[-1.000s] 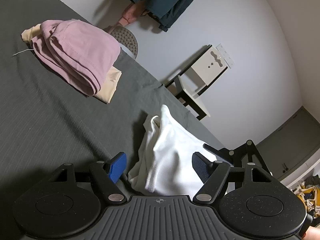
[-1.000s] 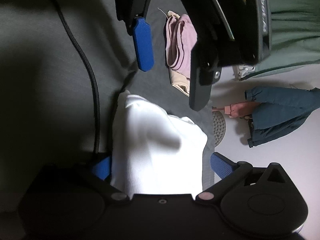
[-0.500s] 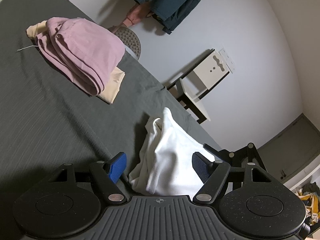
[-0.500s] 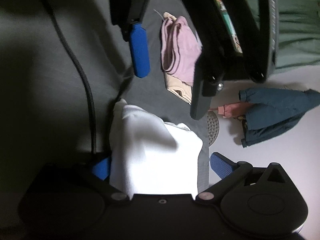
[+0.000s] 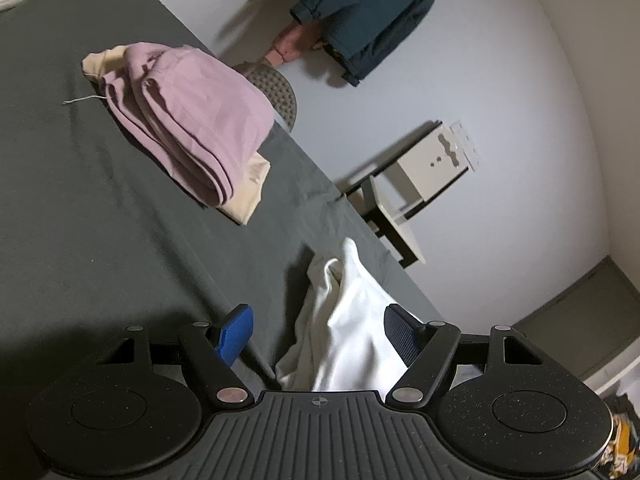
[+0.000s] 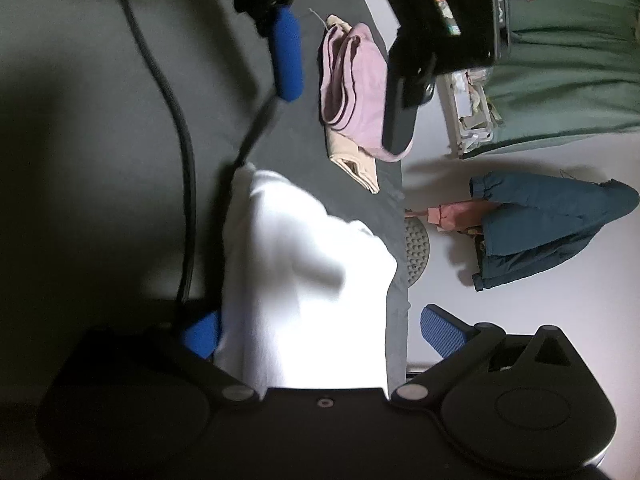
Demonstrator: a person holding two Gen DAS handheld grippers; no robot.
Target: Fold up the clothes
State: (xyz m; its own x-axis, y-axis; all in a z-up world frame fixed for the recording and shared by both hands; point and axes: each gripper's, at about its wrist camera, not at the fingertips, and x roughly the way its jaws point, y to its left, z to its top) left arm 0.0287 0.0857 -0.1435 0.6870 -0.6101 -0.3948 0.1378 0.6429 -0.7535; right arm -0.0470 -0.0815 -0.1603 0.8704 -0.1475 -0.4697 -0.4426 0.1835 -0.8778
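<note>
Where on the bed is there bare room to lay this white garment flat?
The widest free patch is the dark sheet left of the white garment, nearer than the folded pink stack. A narrower strip runs between the stack and the garment. It is crowded along the bed's wall-side edge, where both sets of tongs and a black cable sit.

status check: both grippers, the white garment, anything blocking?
Left gripper open, right gripper open, neither clamped. White garment bunched on the dark bedcover, lying between both jaw pairs. Black cable beside it; folded pink stack sits clear.
</note>
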